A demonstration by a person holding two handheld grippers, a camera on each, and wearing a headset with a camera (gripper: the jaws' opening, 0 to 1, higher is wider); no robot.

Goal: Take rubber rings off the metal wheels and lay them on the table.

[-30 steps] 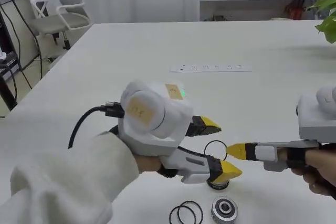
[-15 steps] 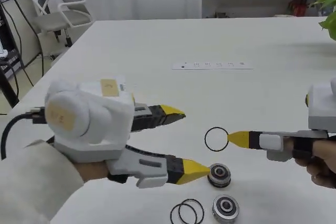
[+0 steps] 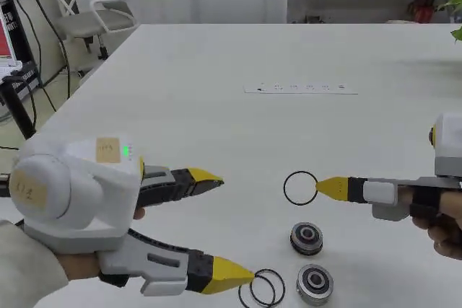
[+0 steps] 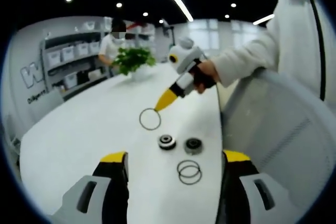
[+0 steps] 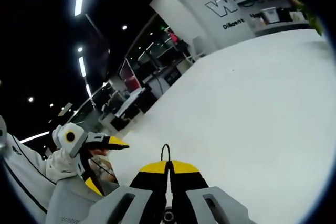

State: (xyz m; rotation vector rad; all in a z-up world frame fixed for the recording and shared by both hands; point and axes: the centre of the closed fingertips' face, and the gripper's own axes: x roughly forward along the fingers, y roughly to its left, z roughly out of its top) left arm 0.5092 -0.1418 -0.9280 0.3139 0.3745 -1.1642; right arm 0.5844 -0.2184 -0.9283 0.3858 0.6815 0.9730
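Presently, head view: right hand-held gripper (image 3: pixel 318 187), yellow tips pinched shut on a thin black rubber ring (image 3: pixel 300 187); left hand-held gripper (image 3: pixel 231 227) gaping wide, empty. Two round metal wheels (image 3: pixel 307 238) and two overlapping loose rings (image 3: pixel 262 288) lie by the smooth white tabletop's (image 3: pixel 216 91) near edge. Right gripper view gives the held ring edge-on between closed jaws; left gripper view, a full circle.

The right hand-held gripper (image 3: pixel 323 187) runs off the head view's right edge, its body and the hand (image 3: pixel 442 227) holding it cut short. In its own view the closed jaws hide most of the ring (image 5: pixel 165 153), seen edge-on as a thin line. The power strip (image 3: pixel 299 89) on the bench (image 3: pixel 180 91) bears markings too small to read.
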